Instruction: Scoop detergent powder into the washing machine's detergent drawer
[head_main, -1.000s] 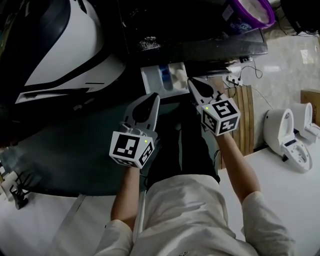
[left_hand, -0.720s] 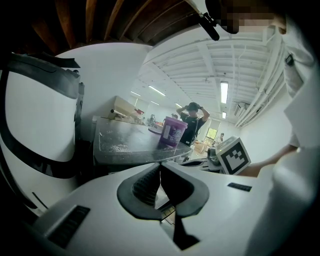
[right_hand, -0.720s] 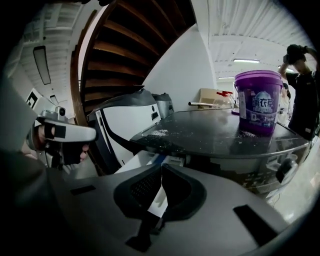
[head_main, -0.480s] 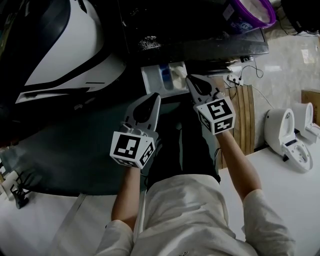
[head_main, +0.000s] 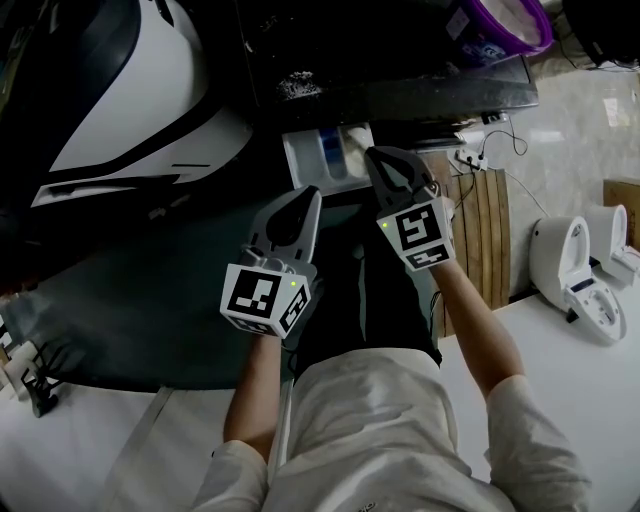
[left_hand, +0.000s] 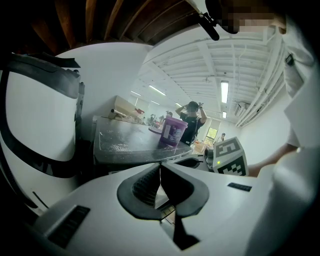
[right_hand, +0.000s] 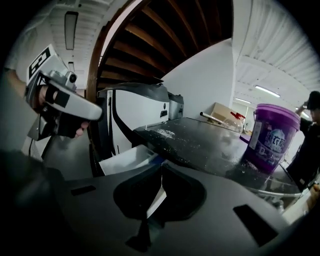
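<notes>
Washing machine (head_main: 130, 90), purple tub (head_main: 505, 25) on top, detergent drawer (head_main: 308, 162) pulled out. Left claw (head_main: 298, 198) & right claw (head_main: 385, 160) both pinched closed w/ nothing in them, right one by the drawer. No scoop visible, scooping prob all left

Dim underexposed head view, bright ceiling strip lights, fisheye-warped edges

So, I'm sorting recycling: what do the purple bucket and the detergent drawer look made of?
Purple bucket: probably plastic, glossy, judging by its moulded rim and printed label. Detergent drawer: likely plastic too, smooth white, with thin moulded walls.
</notes>
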